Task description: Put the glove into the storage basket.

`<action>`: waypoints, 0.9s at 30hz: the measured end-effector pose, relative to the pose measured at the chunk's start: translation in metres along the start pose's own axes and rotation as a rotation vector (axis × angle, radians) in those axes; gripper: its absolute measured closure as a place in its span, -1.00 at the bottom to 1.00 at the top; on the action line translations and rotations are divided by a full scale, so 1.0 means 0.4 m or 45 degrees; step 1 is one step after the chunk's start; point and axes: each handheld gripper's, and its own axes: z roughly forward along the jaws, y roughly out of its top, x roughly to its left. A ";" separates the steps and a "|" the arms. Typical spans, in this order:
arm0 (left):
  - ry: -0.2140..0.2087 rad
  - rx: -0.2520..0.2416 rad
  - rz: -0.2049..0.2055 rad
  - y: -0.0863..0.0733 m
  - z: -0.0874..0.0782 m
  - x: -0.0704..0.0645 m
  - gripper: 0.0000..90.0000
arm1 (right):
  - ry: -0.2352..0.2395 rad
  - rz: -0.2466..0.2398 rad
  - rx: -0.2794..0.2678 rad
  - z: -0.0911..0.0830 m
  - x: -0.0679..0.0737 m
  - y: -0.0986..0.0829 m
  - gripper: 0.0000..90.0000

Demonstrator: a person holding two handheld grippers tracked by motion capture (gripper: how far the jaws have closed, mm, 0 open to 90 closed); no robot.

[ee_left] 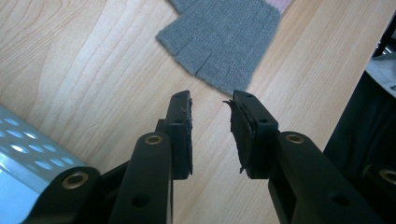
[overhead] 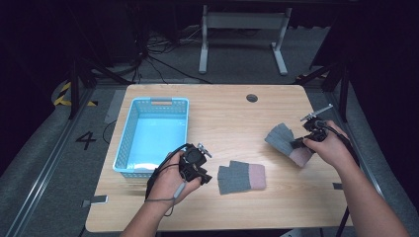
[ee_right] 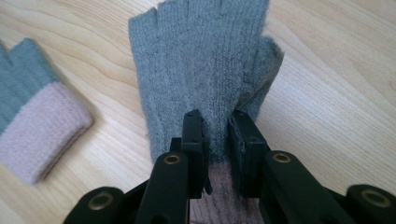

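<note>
Two grey fingerless gloves with pink cuffs lie on the wooden table [overhead: 222,118]. One glove [overhead: 241,177] [ee_left: 223,37] [ee_right: 32,126] lies flat near the table's middle front. My left gripper [overhead: 201,168] [ee_left: 211,126] sits just left of it, open, with nothing between its jaws. The other glove [overhead: 282,139] [ee_right: 201,65] is at the right, and my right gripper [overhead: 298,143] [ee_right: 216,135] is shut on it, pinching a fold of the knit near the cuff.
A light blue plastic basket [overhead: 129,132] [ee_left: 23,154] stands on the left part of the table, just beyond my left hand. A round cable hole [overhead: 252,98] is at the table's far edge. Table legs and cables lie on the floor behind.
</note>
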 end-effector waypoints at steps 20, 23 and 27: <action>-0.017 -0.002 -0.002 0.000 -0.001 -0.002 0.54 | 0.072 -0.126 -0.053 -0.074 0.085 0.008 0.73; -0.013 -0.004 -0.002 -0.003 -0.003 -0.003 0.54 | 0.092 -0.159 -0.055 -0.077 0.105 0.011 0.73; -0.010 -0.004 -0.007 -0.006 -0.006 -0.002 0.53 | 0.123 -0.205 -0.058 -0.078 0.136 0.015 0.72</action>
